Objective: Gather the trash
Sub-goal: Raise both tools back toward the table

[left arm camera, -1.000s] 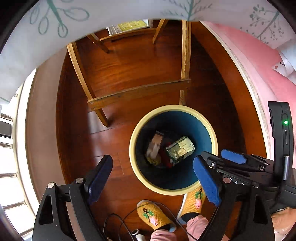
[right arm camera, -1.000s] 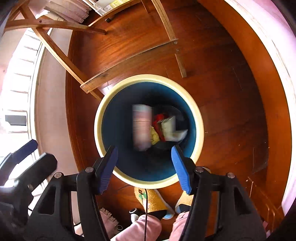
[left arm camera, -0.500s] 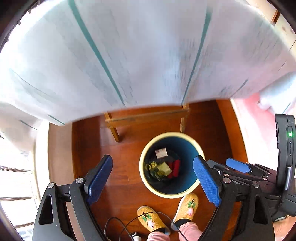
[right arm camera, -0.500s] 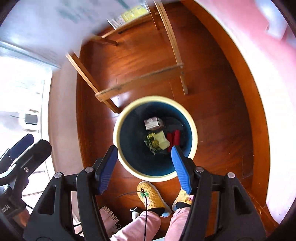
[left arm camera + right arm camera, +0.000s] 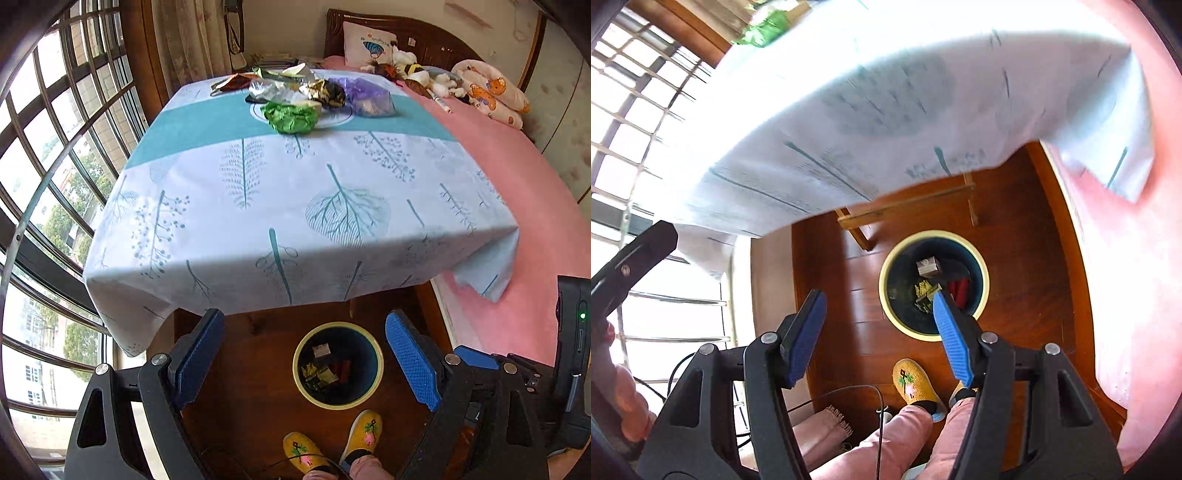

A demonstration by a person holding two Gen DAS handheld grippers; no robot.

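Note:
A round bin (image 5: 375, 354) with a cream rim and dark blue inside stands on the wooden floor below the table's near edge; it also shows in the right wrist view as the bin (image 5: 886, 295). Wrappers and a small box (image 5: 927, 266) lie at its bottom. At the far end of the tablecloth sits a pile of trash: a crumpled green bag (image 5: 291, 116), a purple bag (image 5: 367, 94), foil wrappers (image 5: 321, 88). My left gripper (image 5: 303, 354) is open and empty, high above the bin. My right gripper (image 5: 877, 325) is open and empty too.
The table (image 5: 295, 192) carries a white cloth with teal leaf prints. A bed with a pink sheet (image 5: 517, 184), a pillow and soft toys lies to the right. A barred window (image 5: 55, 147) fills the left. The person's yellow slippers (image 5: 364, 432) stand beside the bin.
Both grippers have risen from just over the bin to above the table edge, so the bin looks smaller. The left view has tilted up and now shows the tabletop and its trash.

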